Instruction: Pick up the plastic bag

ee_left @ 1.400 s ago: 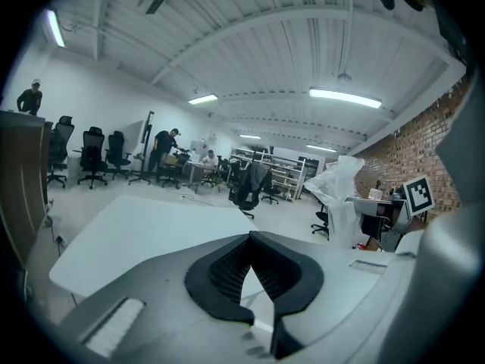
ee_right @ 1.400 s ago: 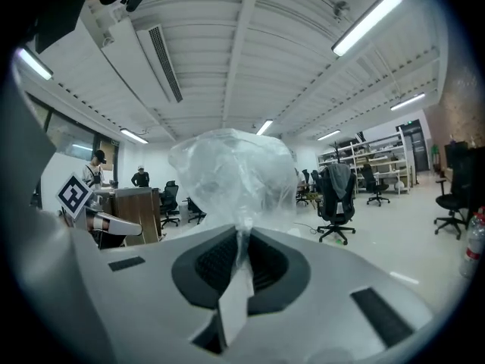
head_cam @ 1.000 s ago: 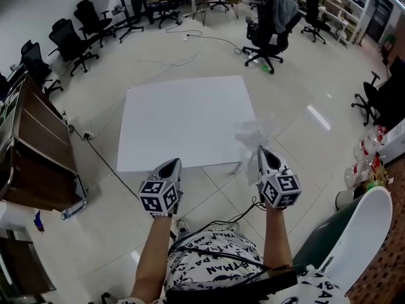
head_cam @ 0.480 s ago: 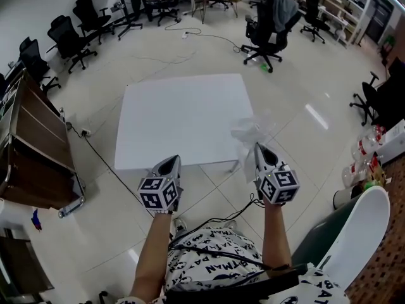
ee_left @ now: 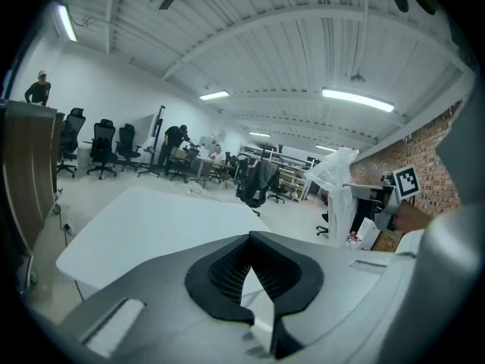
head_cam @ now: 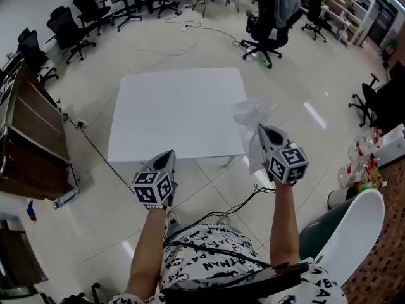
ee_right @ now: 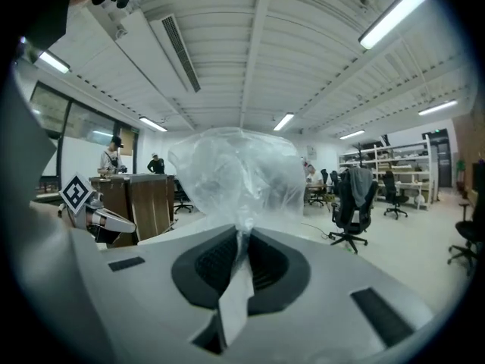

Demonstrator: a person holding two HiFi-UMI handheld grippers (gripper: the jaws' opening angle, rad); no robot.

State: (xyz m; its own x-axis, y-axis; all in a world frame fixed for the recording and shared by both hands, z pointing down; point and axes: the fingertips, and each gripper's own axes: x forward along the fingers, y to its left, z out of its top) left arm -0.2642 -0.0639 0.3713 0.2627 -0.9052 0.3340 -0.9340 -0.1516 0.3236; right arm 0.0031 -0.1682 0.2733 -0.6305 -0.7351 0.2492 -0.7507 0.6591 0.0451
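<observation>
A crumpled clear plastic bag (head_cam: 252,114) hangs in the air just off the right front corner of the white table (head_cam: 177,109), and none of it rests on the tabletop. My right gripper (head_cam: 261,129) is shut on it. In the right gripper view the film (ee_right: 239,171) bunches out above the closed jaws and a strip runs down between the pads. My left gripper (head_cam: 169,155) hovers over the floor at the table's front edge, shut with nothing in it (ee_left: 250,237). From the left gripper view the bag (ee_left: 338,177) shows at the right.
Black office chairs (head_cam: 269,18) stand beyond the table and along the far left (head_cam: 69,27). A wooden cabinet (head_cam: 28,138) lines the left side, with a cable (head_cam: 101,154) on the floor beside it. Bottles (head_cam: 357,173) and a white chair back (head_cam: 354,233) are at the right.
My right gripper has risen a little with the bag still held in it. The left gripper has barely moved.
</observation>
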